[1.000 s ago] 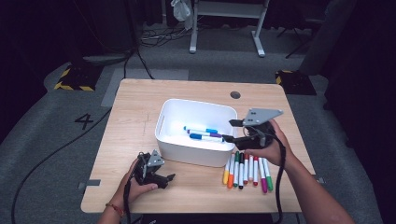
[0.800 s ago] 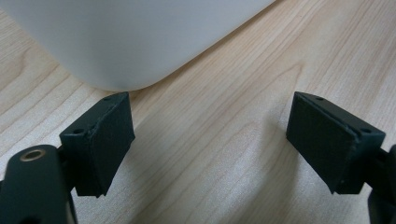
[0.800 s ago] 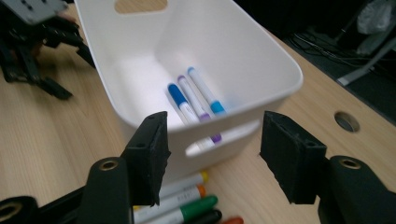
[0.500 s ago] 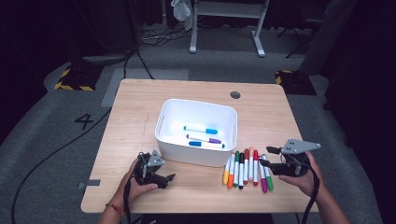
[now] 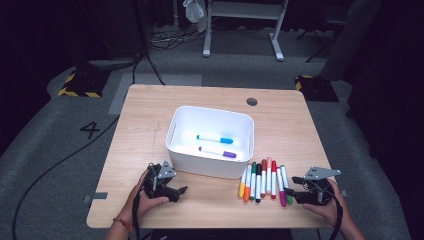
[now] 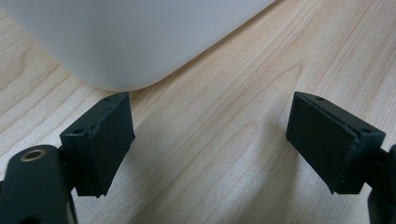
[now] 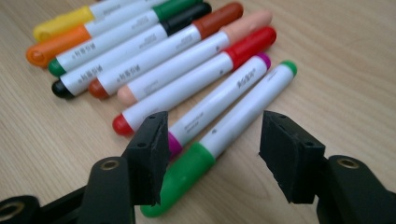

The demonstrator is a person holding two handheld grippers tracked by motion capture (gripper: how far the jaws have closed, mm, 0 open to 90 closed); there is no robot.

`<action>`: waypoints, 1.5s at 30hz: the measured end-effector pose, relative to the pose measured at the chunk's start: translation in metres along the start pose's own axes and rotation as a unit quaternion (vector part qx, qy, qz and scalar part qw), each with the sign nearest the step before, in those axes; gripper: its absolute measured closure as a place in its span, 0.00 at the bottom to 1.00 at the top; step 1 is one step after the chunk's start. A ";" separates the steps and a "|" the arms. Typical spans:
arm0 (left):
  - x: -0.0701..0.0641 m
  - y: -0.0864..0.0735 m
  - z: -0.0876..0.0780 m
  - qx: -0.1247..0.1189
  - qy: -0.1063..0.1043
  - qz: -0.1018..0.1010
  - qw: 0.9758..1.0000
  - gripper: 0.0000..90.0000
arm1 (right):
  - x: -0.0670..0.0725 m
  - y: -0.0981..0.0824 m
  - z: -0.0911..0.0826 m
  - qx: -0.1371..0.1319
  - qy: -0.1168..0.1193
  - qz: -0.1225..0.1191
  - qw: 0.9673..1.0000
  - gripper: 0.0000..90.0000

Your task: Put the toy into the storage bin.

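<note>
Right hand-held gripper (image 7: 212,154): jaws partly open, nothing clamped. In the right gripper view they straddle the cap end of a white-barrelled marker with green cap (image 7: 224,135), pads clear of it on both sides. Just beside it lies a white-barrelled marker with magenta cap (image 7: 219,100), partly behind the left jaw.

High view: right hand-held gripper (image 5: 296,190) low at the near right of the light wooden tabletop (image 5: 300,130), just beside the row of coloured markers (image 5: 262,179), which lie side by side near the front right corner of the white rectangular plastic bin (image 5: 175,131). This view looks into the bin: a blue-capped marker (image 5: 215,138) and a purple-capped marker (image 5: 218,152) lie on its floor.

Left hand-held gripper (image 6: 210,140): jaws wide apart, empty, bare wood between them. The left gripper view shows the bin's rounded outer corner (image 6: 140,42) close ahead. High view places this gripper (image 5: 181,191) at the near left edge, near the bin's front left corner.
</note>
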State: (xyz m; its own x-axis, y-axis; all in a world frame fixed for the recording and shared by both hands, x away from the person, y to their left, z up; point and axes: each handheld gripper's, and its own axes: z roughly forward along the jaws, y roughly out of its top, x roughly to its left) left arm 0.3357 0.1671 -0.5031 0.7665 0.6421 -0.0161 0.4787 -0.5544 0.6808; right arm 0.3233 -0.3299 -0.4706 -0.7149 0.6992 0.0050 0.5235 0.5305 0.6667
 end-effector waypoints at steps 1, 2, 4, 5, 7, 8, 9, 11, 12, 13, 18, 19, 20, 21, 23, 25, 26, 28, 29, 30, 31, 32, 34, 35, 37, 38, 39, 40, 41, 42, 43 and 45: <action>0.000 0.000 0.000 0.000 0.000 0.000 1.000 0.17 | 0.000 -0.002 0.001 0.004 0.000 0.000 1.000 0.48; 0.000 0.000 0.000 0.000 0.000 0.000 1.000 0.17 | 0.000 -0.004 0.002 0.005 0.001 0.003 1.000 0.48; 0.000 0.000 0.000 0.000 0.000 0.000 1.000 0.17 | -0.002 -0.008 0.003 0.008 -0.003 0.012 1.000 0.50; 0.000 0.000 0.000 0.000 0.000 0.000 1.000 0.17 | -0.004 -0.010 0.003 0.009 -0.005 0.019 1.000 0.50; 0.000 0.000 0.000 0.000 0.000 0.000 1.000 0.17 | -0.008 -0.014 0.003 0.010 -0.008 0.032 0.999 0.54; 0.000 0.000 0.000 0.000 0.000 0.000 1.000 0.17 | -0.010 -0.016 0.003 0.009 -0.007 0.040 0.999 0.56; 0.000 0.000 0.000 0.000 0.000 0.000 1.000 0.17 | -0.013 -0.018 0.003 0.009 -0.008 0.048 0.999 0.59; 0.000 0.000 0.000 0.000 0.000 0.000 1.000 0.17 | -0.017 -0.022 0.002 0.007 -0.017 0.057 0.998 0.66; 0.000 0.000 0.000 0.000 0.000 0.000 1.000 0.17 | -0.019 -0.024 0.001 0.004 -0.021 0.062 0.998 0.69; 0.000 0.000 0.000 0.000 0.000 0.000 1.000 0.17 | -0.021 -0.025 0.000 0.002 -0.025 0.066 0.997 0.73; 0.000 0.000 0.000 0.000 0.000 0.000 1.000 0.17 | -0.027 -0.029 -0.002 -0.005 -0.047 0.073 0.996 0.83; 0.000 0.000 0.000 0.000 0.000 0.000 1.000 0.17 | -0.029 -0.030 -0.002 -0.009 -0.044 0.079 0.996 0.83; 0.000 0.000 0.000 0.000 0.000 0.000 1.000 0.17 | -0.029 -0.030 -0.002 -0.012 -0.048 0.080 0.996 0.83; 0.000 0.000 0.000 0.000 0.000 0.000 1.000 0.17 | -0.030 -0.030 -0.002 -0.012 -0.054 0.079 0.995 0.83; 0.000 0.000 0.000 0.000 -0.001 -0.001 1.000 0.17 | -0.031 -0.030 -0.002 -0.015 -0.064 0.078 0.995 0.83; 0.000 0.000 0.000 0.000 -0.001 -0.001 1.000 0.17 | -0.033 -0.029 -0.003 -0.021 -0.066 0.076 0.995 0.83; 0.000 0.000 0.000 0.000 -0.001 -0.001 1.000 0.17 | -0.034 -0.028 -0.005 -0.023 -0.068 0.076 0.995 0.83; 0.000 0.000 0.000 0.000 -0.001 -0.001 1.000 0.17 | -0.038 -0.026 -0.008 -0.036 -0.057 0.081 0.994 0.83; 0.000 0.000 0.000 0.000 -0.001 -0.001 1.000 0.17 | -0.040 -0.025 -0.010 -0.042 -0.055 0.081 0.994 0.83; 0.000 0.000 0.000 0.000 -0.001 -0.001 1.000 0.17 | -0.041 -0.023 -0.012 -0.047 -0.054 0.080 0.994 0.83; 0.000 0.000 0.000 0.000 -0.001 -0.001 1.000 0.17 | -0.042 -0.021 -0.014 -0.052 -0.052 0.079 0.994 0.83; 0.000 0.000 0.000 0.000 -0.001 -0.001 1.000 0.17 | -0.042 -0.018 -0.017 -0.059 -0.050 0.077 0.994 0.83; 0.000 0.000 0.000 0.000 -0.001 0.000 1.000 0.17 | -0.043 -0.010 -0.022 -0.071 -0.046 0.070 0.994 0.83; 0.000 0.000 0.000 0.000 -0.001 -0.001 1.000 0.17 | -0.043 -0.005 -0.024 -0.076 -0.044 0.062 0.994 0.83; 0.000 0.000 0.000 0.001 -0.001 -0.001 1.000 0.17 | -0.042 0.007 -0.030 -0.088 -0.038 0.048 0.994 0.83; 0.000 0.000 0.000 0.000 -0.001 -0.001 1.000 0.17 | -0.041 0.013 -0.033 -0.095 -0.037 0.041 0.994 0.83; 0.000 0.000 0.000 0.001 -0.001 -0.001 1.000 0.17 | -0.040 0.020 -0.036 -0.100 -0.036 0.033 0.994 0.83; 0.000 0.000 0.000 0.000 -0.001 -0.001 1.000 0.17 | -0.040 0.027 -0.038 -0.106 -0.032 0.025 0.994 0.83; 0.000 0.000 0.000 0.000 -0.001 -0.001 1.000 0.17 | -0.039 0.034 -0.041 -0.112 -0.029 0.020 0.993 0.83; 0.000 0.000 0.000 0.000 -0.001 -0.001 1.000 0.17 | -0.039 0.041 -0.043 -0.117 -0.026 0.013 0.993 0.83; 0.000 0.000 0.000 0.000 -0.001 -0.001 1.000 0.17 | -0.038 0.048 -0.044 -0.122 -0.024 0.005 0.992 0.83; 0.000 0.000 0.000 0.001 -0.001 -0.001 1.000 0.17 | -0.036 0.060 -0.047 -0.131 -0.017 -0.007 0.991 0.83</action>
State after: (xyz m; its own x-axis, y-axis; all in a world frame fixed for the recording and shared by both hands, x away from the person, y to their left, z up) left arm 0.3357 0.1672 -0.5032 0.7663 0.6422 -0.0180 0.4804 -0.5541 0.6799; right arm 0.3589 -0.3453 -0.3958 -0.7021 0.7115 -0.0278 0.3721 0.4000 0.8376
